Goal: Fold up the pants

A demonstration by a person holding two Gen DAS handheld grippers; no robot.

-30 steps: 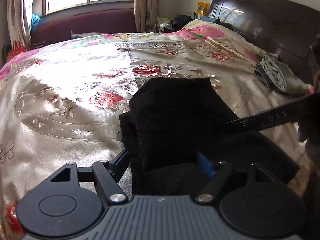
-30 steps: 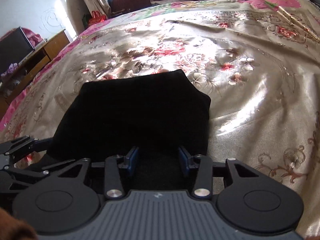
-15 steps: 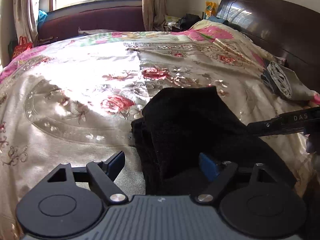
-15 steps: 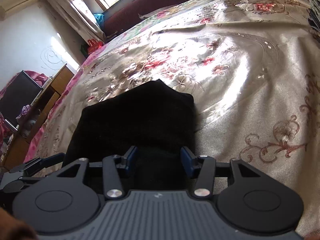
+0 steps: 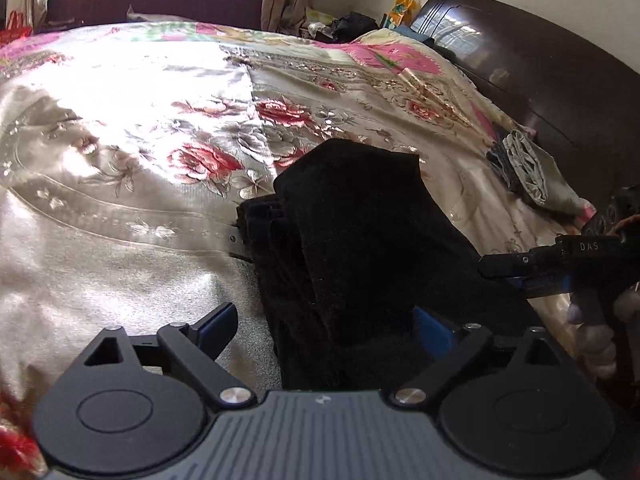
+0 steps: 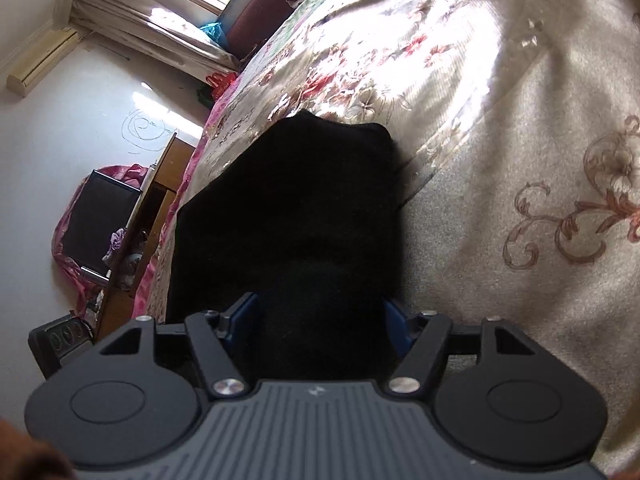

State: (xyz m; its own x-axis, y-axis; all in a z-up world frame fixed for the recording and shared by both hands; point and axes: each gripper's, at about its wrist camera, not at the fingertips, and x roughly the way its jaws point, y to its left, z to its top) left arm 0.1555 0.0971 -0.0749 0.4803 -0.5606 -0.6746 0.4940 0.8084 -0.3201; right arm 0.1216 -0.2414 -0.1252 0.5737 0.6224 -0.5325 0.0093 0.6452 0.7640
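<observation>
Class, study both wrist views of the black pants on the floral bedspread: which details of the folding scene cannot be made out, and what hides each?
- Left wrist view: near end of the black folded pants, hidden behind the left gripper body; jaws opening.
- Right wrist view: the pants' folds, lost in uniform black; right gripper jaws opening.
- Left wrist view: grey folded cloth, too small to identify.

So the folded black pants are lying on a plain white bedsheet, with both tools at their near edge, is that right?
Not plain white: the left wrist view shows the folded black pants on a shiny cream floral bedspread. Both tools are at their near edge.
</observation>
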